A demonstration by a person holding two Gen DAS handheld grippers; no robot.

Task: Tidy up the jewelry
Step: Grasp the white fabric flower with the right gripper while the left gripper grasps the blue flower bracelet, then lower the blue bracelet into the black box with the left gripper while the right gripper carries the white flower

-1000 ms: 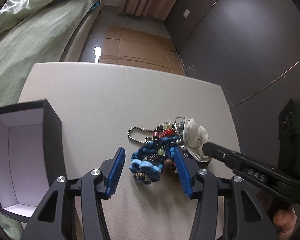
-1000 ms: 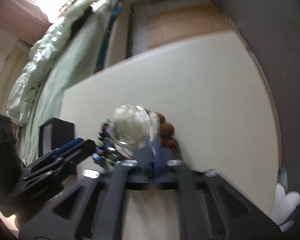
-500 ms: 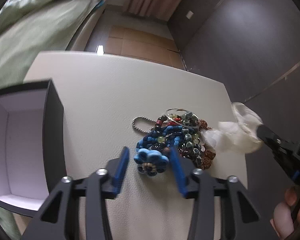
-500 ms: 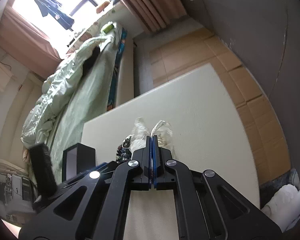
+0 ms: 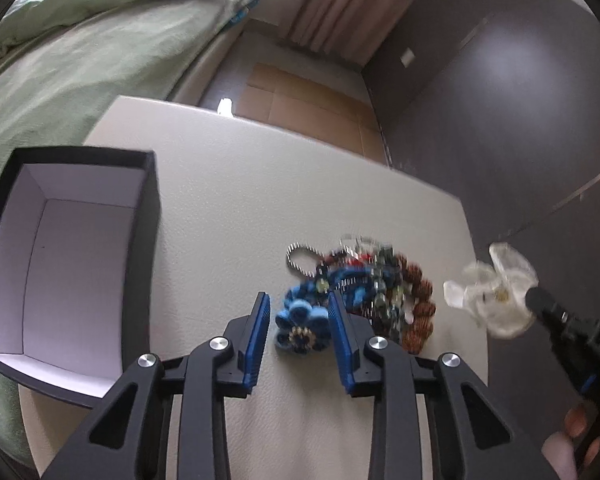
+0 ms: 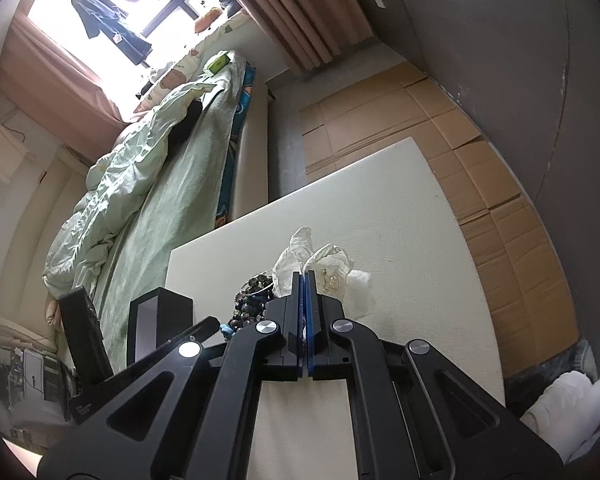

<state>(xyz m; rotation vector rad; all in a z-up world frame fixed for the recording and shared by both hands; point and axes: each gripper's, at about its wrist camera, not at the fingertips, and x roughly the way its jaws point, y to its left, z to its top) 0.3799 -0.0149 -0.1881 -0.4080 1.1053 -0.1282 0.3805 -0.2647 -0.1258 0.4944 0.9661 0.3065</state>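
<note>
A tangled pile of beaded jewelry (image 5: 374, 292) lies on the white table (image 5: 260, 184). A blue flower piece (image 5: 300, 326) sticks out of its near side. My left gripper (image 5: 298, 320) is open, its blue pads on either side of the flower piece, apart from it. My right gripper (image 6: 304, 280) is shut on a white sheer flower piece (image 6: 328, 270) and holds it above the table. It shows in the left wrist view (image 5: 494, 294) to the right of the pile. The pile (image 6: 254, 296) shows left of my right gripper.
An open black box (image 5: 64, 256) with a white inside stands at the table's left; it also shows in the right wrist view (image 6: 156, 324). A bed with green bedding (image 5: 72, 52) lies beyond the table's left edge. Cardboard (image 6: 460, 152) covers the floor by a dark wall.
My right gripper has lifted the white flower piece off the pile and carried it right and up. My left gripper's fingers have narrowed around the blue flower piece.
</note>
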